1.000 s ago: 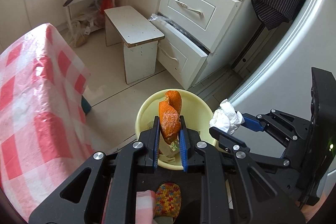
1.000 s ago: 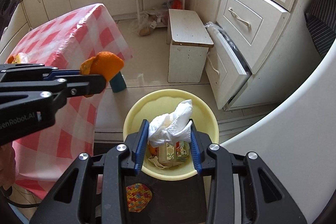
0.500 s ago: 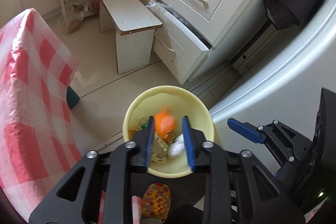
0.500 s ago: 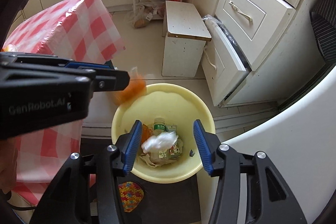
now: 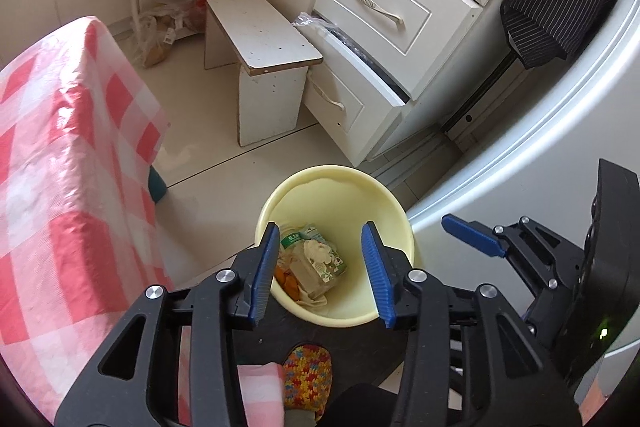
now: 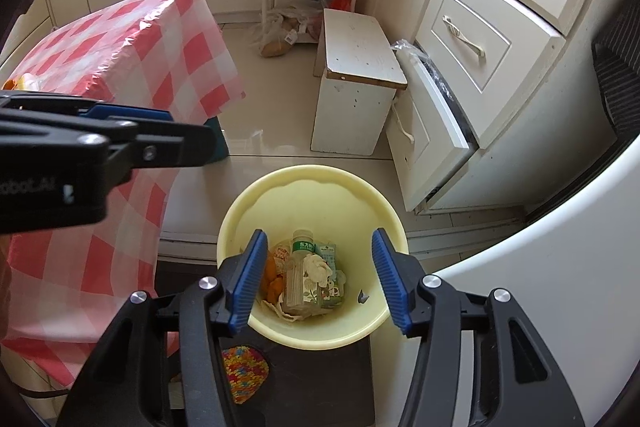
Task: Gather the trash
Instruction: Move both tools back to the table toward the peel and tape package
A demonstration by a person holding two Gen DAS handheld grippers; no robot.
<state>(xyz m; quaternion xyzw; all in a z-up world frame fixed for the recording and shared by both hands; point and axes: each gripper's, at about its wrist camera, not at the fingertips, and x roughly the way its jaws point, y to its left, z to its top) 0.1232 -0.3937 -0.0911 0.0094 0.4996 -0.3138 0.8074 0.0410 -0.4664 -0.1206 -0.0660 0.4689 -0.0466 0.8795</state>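
Left gripper (image 5: 322, 269): my jaws are opening, nothing between the pads; I hang above the bin.
Right gripper (image 6: 320, 277): my jaws are opening too, nothing between them, also above the bin.
Yellow bin (image 6: 280, 195): stands on the floor between the checked tablecloth (image 6: 132, 39) and a white curved appliance (image 6: 560, 247), near the white stool (image 6: 356, 67).
Trash location: inside the bin, at the bottom. Crumpled tissue (image 6: 318, 265) lies on top of a clear bottle (image 6: 298, 267) and a printed carton (image 6: 330, 281); orange peel (image 6: 272, 277) sits against the left wall.
Handling, tissue: I judge it very light and soft; it will crush flat, so pinch the bulk of the wad.
Handling, peel: light, limp, possibly damp and slippery; grip across its thick middle.
Handling, bottle: light, smooth, likely to skid; take it across the body, not the cap.
Handling, carton: light, dents easily; hold the flat faces.
Task state: these items look deposited; whether more trash remains elsewhere I cannot tell.
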